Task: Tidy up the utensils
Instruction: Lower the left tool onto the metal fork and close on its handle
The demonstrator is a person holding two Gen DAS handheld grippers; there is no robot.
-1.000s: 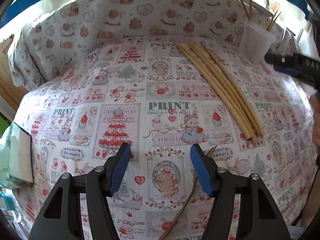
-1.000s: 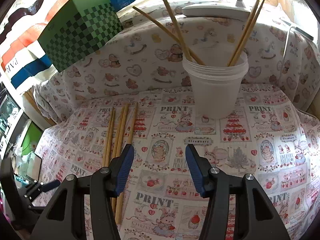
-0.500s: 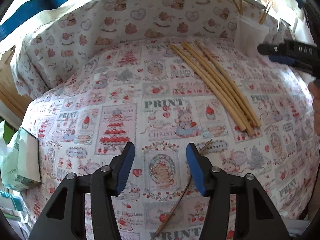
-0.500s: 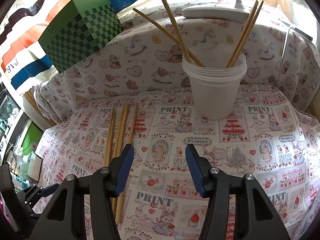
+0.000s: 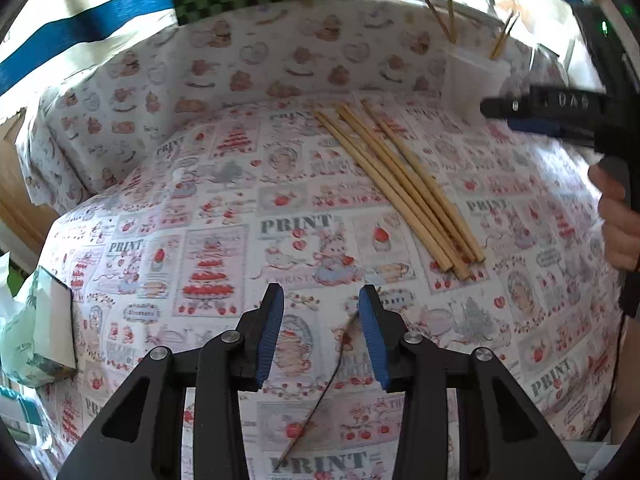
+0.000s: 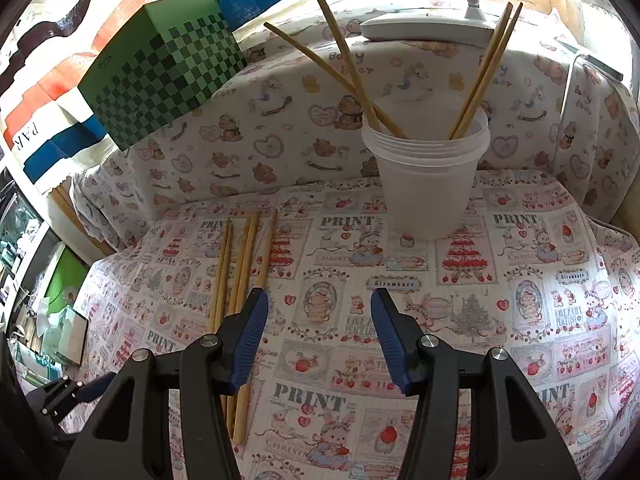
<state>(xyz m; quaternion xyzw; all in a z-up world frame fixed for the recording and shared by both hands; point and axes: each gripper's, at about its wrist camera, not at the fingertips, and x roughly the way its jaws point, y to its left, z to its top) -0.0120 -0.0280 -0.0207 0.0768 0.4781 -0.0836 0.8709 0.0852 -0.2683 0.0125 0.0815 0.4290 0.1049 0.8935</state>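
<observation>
Inside the translucent white plastic cup [image 6: 428, 184] stand four bamboo chopsticks [image 6: 484, 76]; five more [image 5: 404, 188] lie on the printed tablecloth [image 5: 224, 216]. Left gripper [image 5: 320, 336] is closing, empty; right gripper [image 6: 318, 340] hangs apart, empty.

The left gripper [image 5: 321, 330] jaws are closing and stand narrower than one second ago, with the thin dark stick [image 5: 320, 396] lying on the cloth below the gap, nearer the right pad. In the left wrist view, the bundle of chopsticks [image 5: 404, 186] sits farther off and higher than before.
</observation>
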